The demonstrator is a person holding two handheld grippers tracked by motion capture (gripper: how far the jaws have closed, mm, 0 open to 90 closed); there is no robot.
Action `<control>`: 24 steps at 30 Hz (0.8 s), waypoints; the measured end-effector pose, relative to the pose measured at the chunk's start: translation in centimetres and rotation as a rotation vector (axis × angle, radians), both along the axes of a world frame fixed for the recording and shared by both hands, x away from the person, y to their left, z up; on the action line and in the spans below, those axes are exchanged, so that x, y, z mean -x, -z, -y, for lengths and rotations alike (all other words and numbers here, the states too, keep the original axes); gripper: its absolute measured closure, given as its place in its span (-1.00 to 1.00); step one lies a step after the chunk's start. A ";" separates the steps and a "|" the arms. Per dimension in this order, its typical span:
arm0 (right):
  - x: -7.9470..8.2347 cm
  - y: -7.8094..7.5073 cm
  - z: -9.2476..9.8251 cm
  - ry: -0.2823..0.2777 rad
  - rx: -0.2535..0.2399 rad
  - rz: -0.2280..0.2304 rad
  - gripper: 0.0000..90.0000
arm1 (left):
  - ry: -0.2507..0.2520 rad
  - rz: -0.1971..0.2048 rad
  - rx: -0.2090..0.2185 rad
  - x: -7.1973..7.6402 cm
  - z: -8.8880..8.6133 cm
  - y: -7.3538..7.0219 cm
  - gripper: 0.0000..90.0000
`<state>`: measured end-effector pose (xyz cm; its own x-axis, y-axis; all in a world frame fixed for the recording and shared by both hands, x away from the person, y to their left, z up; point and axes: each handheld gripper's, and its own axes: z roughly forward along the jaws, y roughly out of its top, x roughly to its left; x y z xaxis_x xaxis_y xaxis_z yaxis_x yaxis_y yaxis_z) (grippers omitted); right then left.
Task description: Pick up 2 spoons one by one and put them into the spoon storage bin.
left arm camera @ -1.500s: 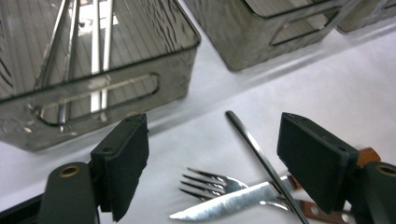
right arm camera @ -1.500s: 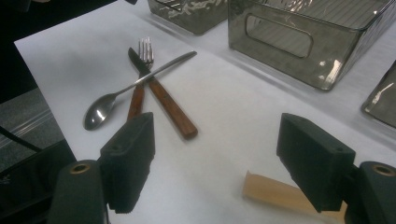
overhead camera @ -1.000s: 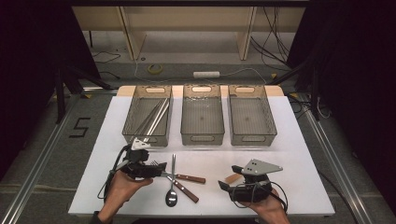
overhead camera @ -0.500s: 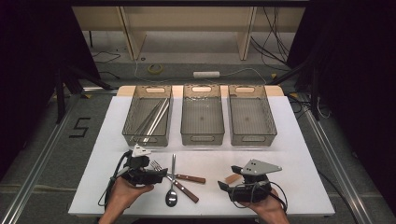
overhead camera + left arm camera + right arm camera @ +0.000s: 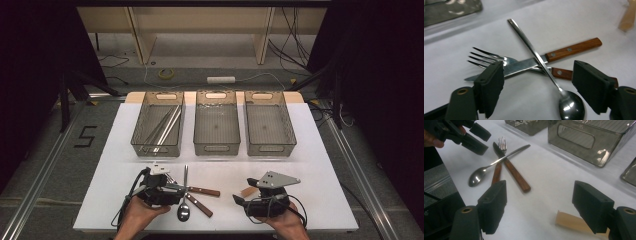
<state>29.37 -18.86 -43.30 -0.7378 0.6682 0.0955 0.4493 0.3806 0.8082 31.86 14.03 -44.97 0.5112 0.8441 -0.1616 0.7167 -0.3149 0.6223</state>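
While long metal pieces (image 5: 162, 126) already lie in the left bin (image 5: 141, 127), spoon (image 5: 544, 70), fork (image 5: 490, 58) and knife (image 5: 536, 62) remain crossed on the table (image 5: 320, 165); left gripper (image 5: 537, 86), its jaws having just been closing slightly, straddles the spoon unpinched, right gripper (image 5: 539, 206) spread, empty.

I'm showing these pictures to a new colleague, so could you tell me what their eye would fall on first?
Probably the crossed cutlery near the table's front edge: a spoon lying over a wooden-handled knife and fork. The left tool, jaws open, is right beside that pile. Behind stand three grey bins; the left bin holds long metal pieces.
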 end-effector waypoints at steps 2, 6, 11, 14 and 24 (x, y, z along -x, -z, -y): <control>0.0 0.0 0.0 -0.001 0.003 0.002 -0.36 | 0.008 -0.007 -0.004 0.2 0.3 0.2 -0.35; 0.1 0.0 -0.1 -0.001 0.010 0.005 -0.36 | 0.030 -0.033 -0.002 0.5 0.8 0.6 -0.18; 0.1 0.0 -0.3 -0.004 0.015 0.007 -0.36 | 0.050 -0.056 -0.023 0.7 1.5 1.2 -0.02; 0.2 -0.1 -0.5 -0.007 0.019 0.008 -0.36 | 0.052 -0.077 -0.011 0.5 1.7 1.5 0.03; 0.3 -0.1 -0.5 -0.011 0.025 0.015 -0.35 | 0.055 -0.105 -0.012 -0.2 1.7 2.3 0.22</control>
<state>29.07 -18.37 -43.21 -0.7467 0.6617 0.0680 0.4327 0.4056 0.8052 32.03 12.28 -47.26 0.5374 0.8176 -0.2067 0.7592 -0.3624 0.5406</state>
